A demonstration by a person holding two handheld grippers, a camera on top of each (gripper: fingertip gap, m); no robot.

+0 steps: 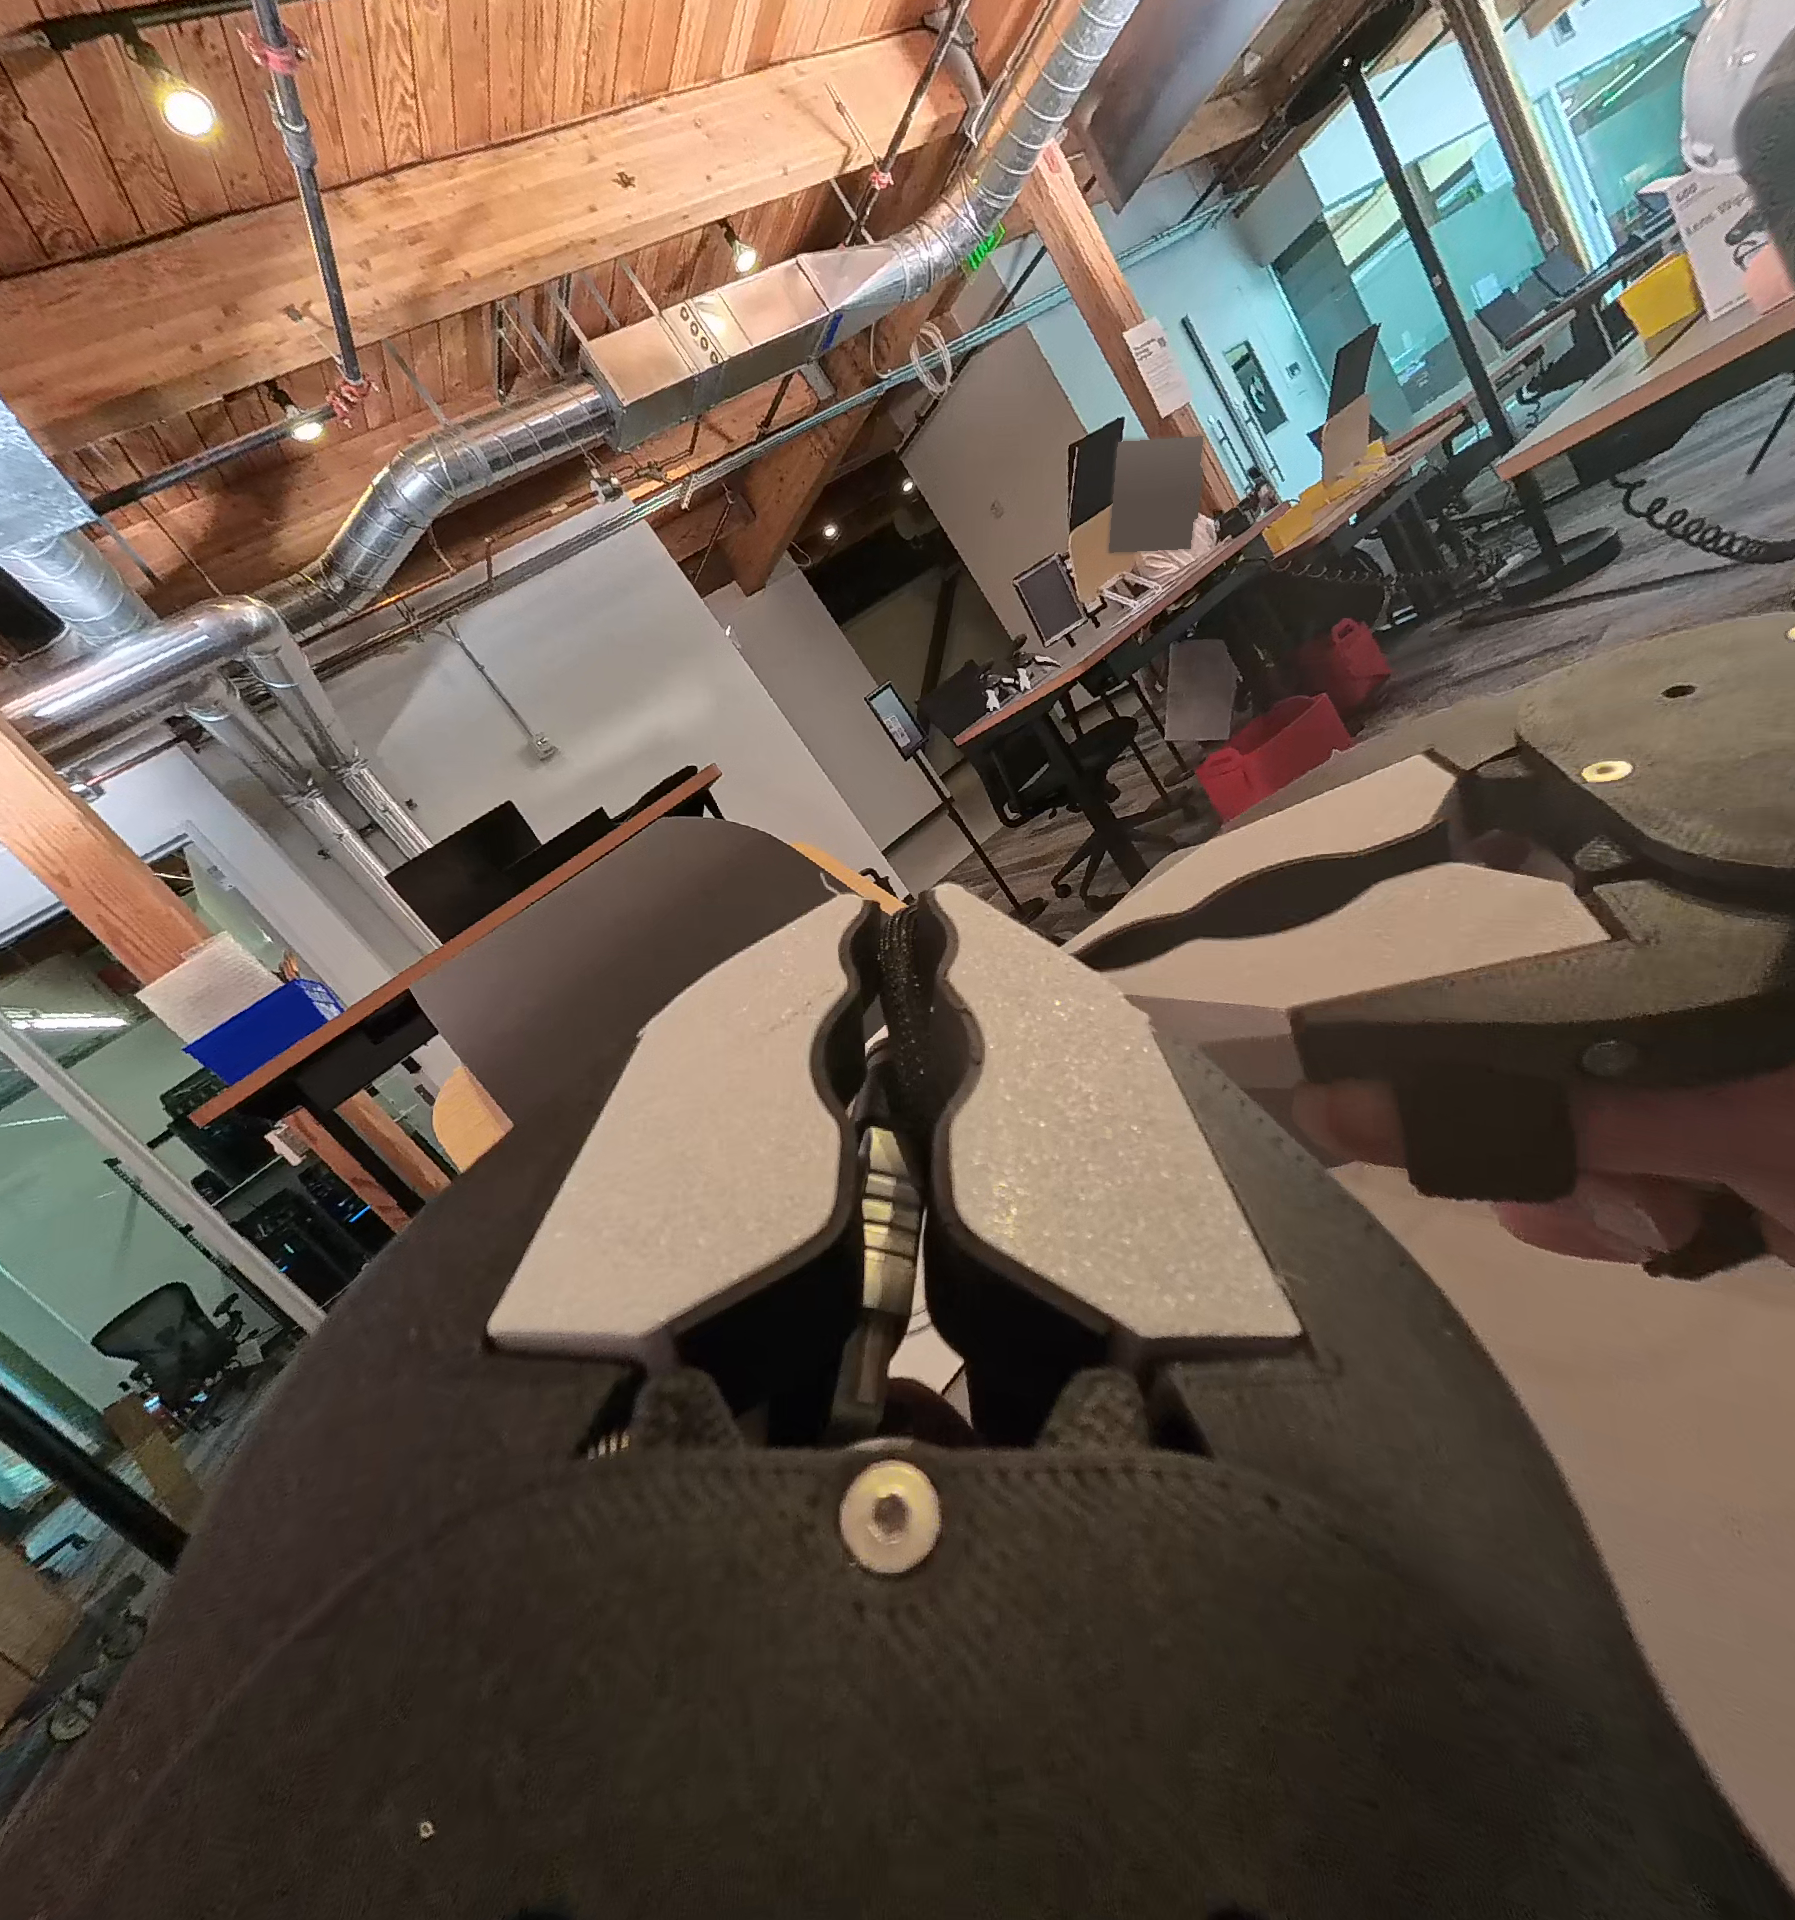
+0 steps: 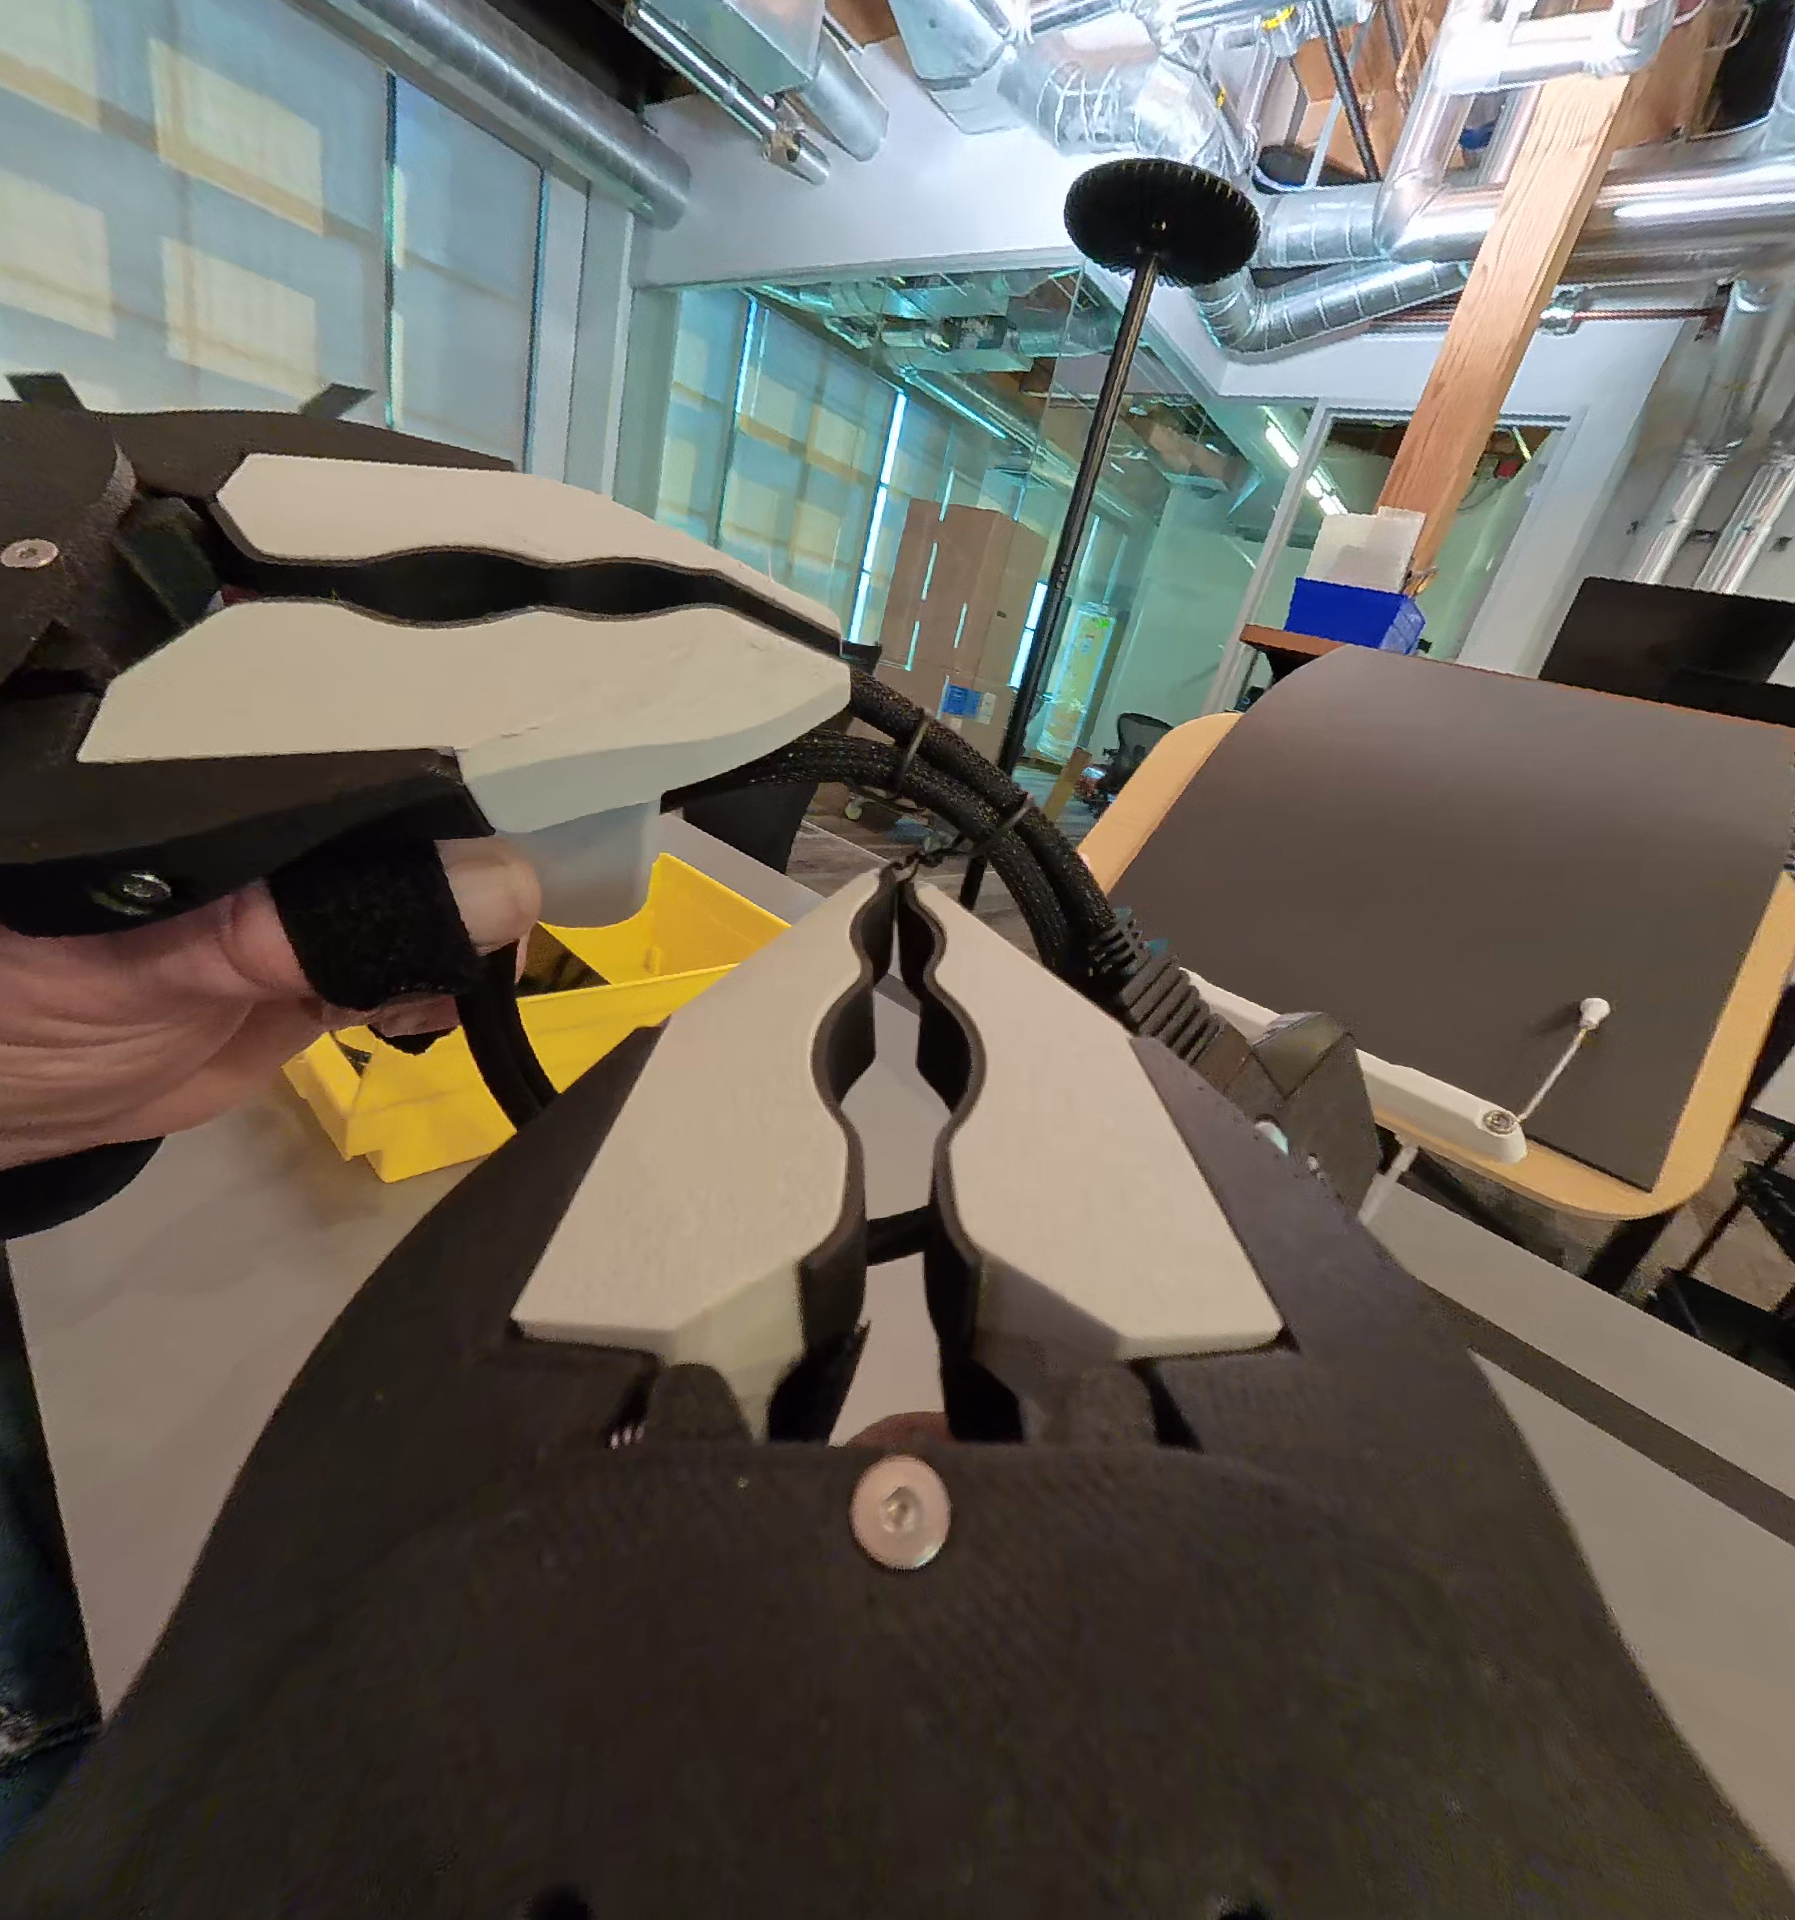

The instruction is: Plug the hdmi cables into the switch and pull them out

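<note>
- In the left wrist view, the left gripper [image 1: 898, 914] fills the lower centre; its jaws are clamped on a braided black HDMI cable [image 1: 905, 1023], whose metal plug [image 1: 888, 1236] lies in the gap between the fingers.
- The cable's long axis runs along the fingers, the plug end pointing back toward the camera and the braid leaving past the fingertips.
- At the right edge of that view, the right gripper [image 1: 1132, 951] is held by a hand [image 1: 1599, 1174]; its jaws stand nearly together.
- In the right wrist view, the right gripper's jaws meet at the tips at centre frame; whether they pinch the thin black tie there cannot be told.
- Just beyond, the braided cables arc from the upper left to a ribbed black connector [image 2: 1168, 987] at centre right, plugged into a dark device [image 2: 1308, 1101].
- A yellow bin [image 2: 602, 997] sits on the grey table [image 2: 197, 1247] at lower left.
- Farther off are a chair's dark back [image 2: 1475, 883], glass walls and silver ducts [image 2: 1319, 291].
</note>
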